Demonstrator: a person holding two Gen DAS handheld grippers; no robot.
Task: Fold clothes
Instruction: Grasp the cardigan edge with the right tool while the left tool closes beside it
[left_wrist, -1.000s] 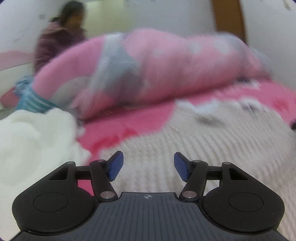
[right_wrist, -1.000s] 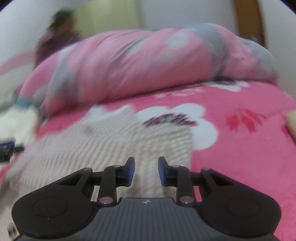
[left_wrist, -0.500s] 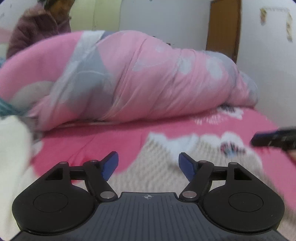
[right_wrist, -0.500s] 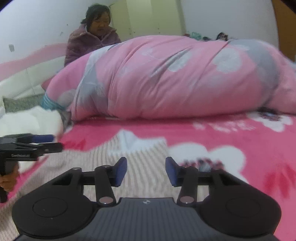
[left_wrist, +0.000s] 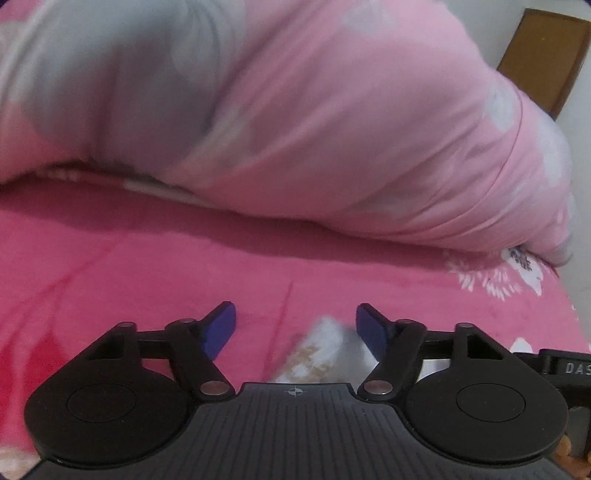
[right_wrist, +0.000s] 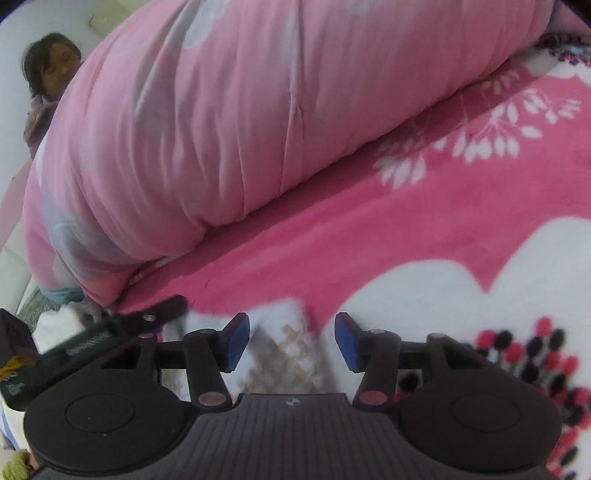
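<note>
The blanket (left_wrist: 155, 273), bright pink with white flower shapes, covers the surface beneath both tools and extends ahead of the fingers in both wrist views. The rolled quilt (left_wrist: 332, 122), pale pink with grey patches, lies on the blanket well ahead of the fingers and spans the upper part of each view; in the right wrist view it runs diagonally from the upper right to the lower left. A person (right_wrist: 50, 79) in a purple jacket is visible beyond the left end of the quilt, far ahead and to the left of the right fingers. A brown door (left_wrist: 543, 59) stands far ahead and to the right of the left fingers. The sweater (right_wrist: 280, 354), a cream knit with a beige pattern, lies on the blanket directly below and between the right fingers; in the left wrist view its corner sits between the fingers, nearer the right one. The left gripper (left_wrist: 295, 325) has its blue pads spread wide with nothing between them. The right gripper (right_wrist: 291, 339) likewise has its pads parted and clamps nothing; contact with the sweater cannot be determined.
</note>
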